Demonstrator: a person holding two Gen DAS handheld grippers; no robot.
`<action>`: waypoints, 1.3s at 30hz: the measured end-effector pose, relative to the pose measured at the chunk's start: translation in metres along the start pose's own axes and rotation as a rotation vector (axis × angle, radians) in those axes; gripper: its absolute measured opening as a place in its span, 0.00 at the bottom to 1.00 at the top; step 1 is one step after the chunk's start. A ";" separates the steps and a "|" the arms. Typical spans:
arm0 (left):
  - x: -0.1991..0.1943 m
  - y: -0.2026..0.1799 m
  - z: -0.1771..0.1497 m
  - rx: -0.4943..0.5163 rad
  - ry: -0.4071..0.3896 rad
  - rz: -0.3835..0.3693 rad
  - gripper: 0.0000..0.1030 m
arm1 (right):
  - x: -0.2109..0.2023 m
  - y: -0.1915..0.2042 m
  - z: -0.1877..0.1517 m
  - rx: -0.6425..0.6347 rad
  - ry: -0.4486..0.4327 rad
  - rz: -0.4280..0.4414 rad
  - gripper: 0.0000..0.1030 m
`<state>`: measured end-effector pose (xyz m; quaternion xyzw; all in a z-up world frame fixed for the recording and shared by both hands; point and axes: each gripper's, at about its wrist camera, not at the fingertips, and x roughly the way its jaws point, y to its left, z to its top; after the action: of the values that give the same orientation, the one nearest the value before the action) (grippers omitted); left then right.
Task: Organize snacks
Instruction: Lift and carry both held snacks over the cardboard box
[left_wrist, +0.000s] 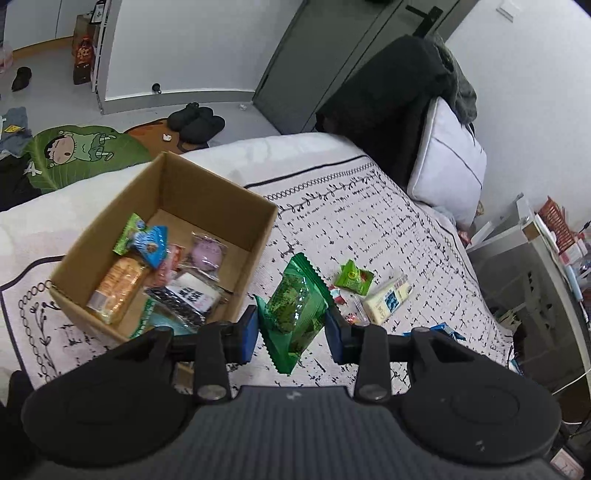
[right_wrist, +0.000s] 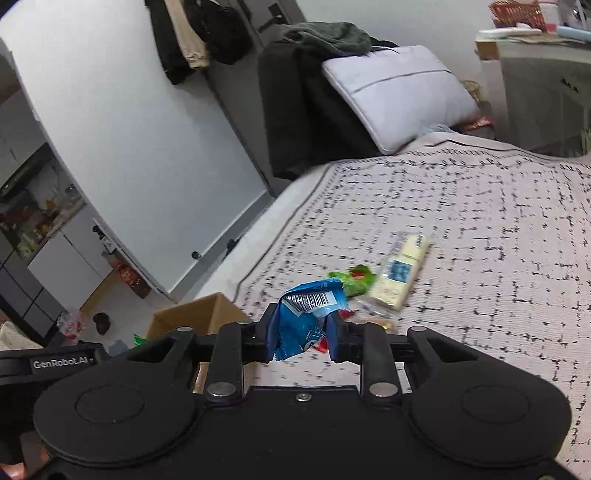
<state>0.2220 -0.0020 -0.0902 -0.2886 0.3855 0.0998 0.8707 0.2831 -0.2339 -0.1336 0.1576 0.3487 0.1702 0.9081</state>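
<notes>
A green packet (left_wrist: 295, 310) hangs pinched in the left gripper (left_wrist: 291, 332), just beside the box (left_wrist: 221, 195) rim. The right gripper (right_wrist: 301, 338) clamps a blue packet (right_wrist: 303, 321) above the bedspread (right_wrist: 480, 240); bare cover lies beyond the cheese bar (right_wrist: 400, 271).

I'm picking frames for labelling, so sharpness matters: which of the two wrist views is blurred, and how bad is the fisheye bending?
Left wrist view: sharp; the green packet in the left gripper and the cardboard box read clearly, though walls and the door curve strongly towards the edges. Right wrist view: motion-smeared; the bedspread pattern and cream packet streak, while the blue packet in the right gripper stays fairly crisp.
</notes>
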 end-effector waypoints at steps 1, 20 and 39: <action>-0.003 0.004 0.001 -0.003 -0.004 -0.003 0.36 | -0.001 0.005 0.000 -0.005 -0.003 0.004 0.24; -0.027 0.055 0.029 -0.066 -0.045 -0.033 0.36 | 0.008 0.076 -0.007 -0.057 -0.004 0.045 0.23; -0.013 0.106 0.058 -0.144 -0.029 -0.032 0.36 | 0.046 0.122 -0.020 -0.090 0.072 0.058 0.24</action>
<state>0.2065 0.1183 -0.0944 -0.3550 0.3602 0.1176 0.8546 0.2772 -0.1027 -0.1253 0.1206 0.3683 0.2174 0.8959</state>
